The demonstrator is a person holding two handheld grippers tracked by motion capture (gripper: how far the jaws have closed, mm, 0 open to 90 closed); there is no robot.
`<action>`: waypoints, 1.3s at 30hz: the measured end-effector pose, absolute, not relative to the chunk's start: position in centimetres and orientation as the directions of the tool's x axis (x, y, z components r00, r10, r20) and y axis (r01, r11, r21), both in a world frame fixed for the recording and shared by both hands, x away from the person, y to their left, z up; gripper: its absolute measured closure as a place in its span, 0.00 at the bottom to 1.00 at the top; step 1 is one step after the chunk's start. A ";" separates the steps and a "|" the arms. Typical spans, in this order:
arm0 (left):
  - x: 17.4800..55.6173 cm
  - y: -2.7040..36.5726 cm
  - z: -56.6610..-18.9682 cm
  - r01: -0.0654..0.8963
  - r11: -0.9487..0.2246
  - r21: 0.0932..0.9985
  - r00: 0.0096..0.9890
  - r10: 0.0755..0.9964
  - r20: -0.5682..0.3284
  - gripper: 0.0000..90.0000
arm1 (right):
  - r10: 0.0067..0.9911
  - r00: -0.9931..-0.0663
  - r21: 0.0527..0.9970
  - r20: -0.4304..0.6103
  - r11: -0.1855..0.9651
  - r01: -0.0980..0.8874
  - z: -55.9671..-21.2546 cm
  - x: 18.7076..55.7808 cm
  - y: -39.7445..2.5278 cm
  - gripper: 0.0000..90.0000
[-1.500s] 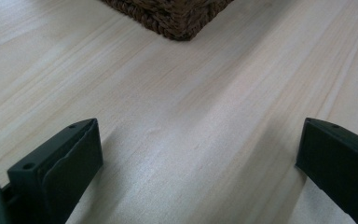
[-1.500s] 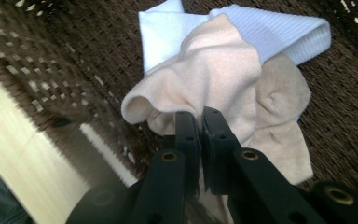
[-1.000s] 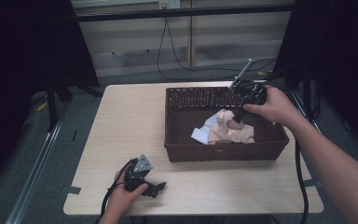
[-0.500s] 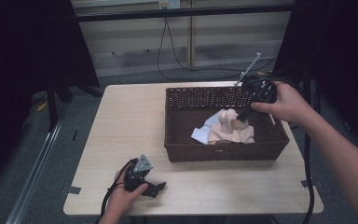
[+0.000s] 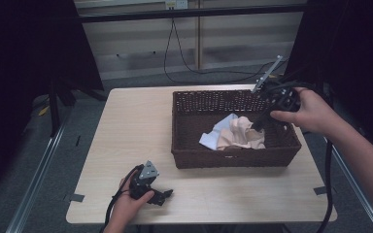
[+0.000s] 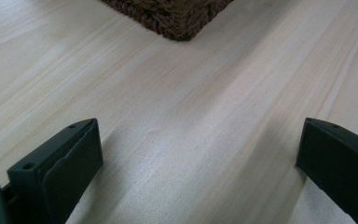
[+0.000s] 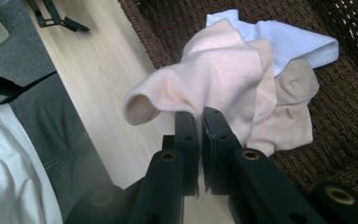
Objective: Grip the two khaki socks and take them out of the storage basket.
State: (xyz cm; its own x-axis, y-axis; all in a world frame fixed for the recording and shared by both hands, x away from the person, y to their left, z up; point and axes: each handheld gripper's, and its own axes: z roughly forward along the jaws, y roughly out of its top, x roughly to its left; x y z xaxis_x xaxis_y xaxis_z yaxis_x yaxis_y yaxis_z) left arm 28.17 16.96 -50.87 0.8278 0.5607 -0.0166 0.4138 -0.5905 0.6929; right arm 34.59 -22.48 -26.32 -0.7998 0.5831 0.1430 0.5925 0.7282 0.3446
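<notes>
A dark wicker basket (image 5: 233, 160) stands on the right half of the wooden table (image 5: 136, 126). Inside lie a pale pink sock (image 5: 240, 131), a white sock (image 5: 213, 138) and a beige one. My right gripper (image 5: 258, 125) reaches into the basket from its right rim. In the right gripper view its jaws (image 7: 200, 114) are shut on a fold of the pink sock (image 7: 214, 70), which hangs lifted over the white sock (image 7: 284, 39) and the beige sock (image 7: 289, 112). My left gripper (image 5: 162, 196) rests near the table's front edge, open (image 6: 198, 140), nothing between its jaws.
The basket's near corner (image 6: 177, 14) shows ahead of the left gripper. Cables trail from both grippers. Black stands and curtains flank the table, and a wall with hanging cables lies behind it. Bare wood spans the table's left half.
My right hand has drawn back to the right over the basket's rim, pulling the pink sock with it. The left gripper has stayed still.
</notes>
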 end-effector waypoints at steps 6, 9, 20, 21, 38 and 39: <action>28.2 17.0 -50.9 0.413 -0.591 0.693 0.828 0.561 -0.016 0.00 | 0.570 -0.808 0.339 0.149 0.738 0.583 -26.1 33.9 -22.7 0.95; 28.2 17.0 -50.9 0.413 -0.591 0.693 0.828 0.561 -0.016 0.00 | 0.561 -0.814 0.343 0.150 0.743 0.575 -26.0 33.7 -22.7 0.95; 28.2 17.0 -50.9 0.413 -0.591 0.693 0.828 0.561 -0.016 0.00 | 0.527 -0.833 0.349 0.169 0.758 0.551 -26.6 32.6 -22.0 0.95; 28.2 17.0 -50.9 0.413 -0.591 0.693 0.828 0.560 -0.016 0.00 | 0.519 -0.837 0.344 0.174 0.764 0.546 -26.8 32.5 -21.9 0.95; 28.1 16.9 -50.9 0.416 -0.584 0.697 0.826 0.563 -0.021 0.00 | 0.453 -0.868 0.331 0.204 0.802 0.497 -31.0 30.7 -20.3 0.93; 28.1 16.9 -50.9 0.416 -0.584 0.697 0.826 0.563 -0.021 0.00 | 0.447 -0.869 0.319 0.209 0.809 0.493 -31.5 30.6 -20.2 0.93</action>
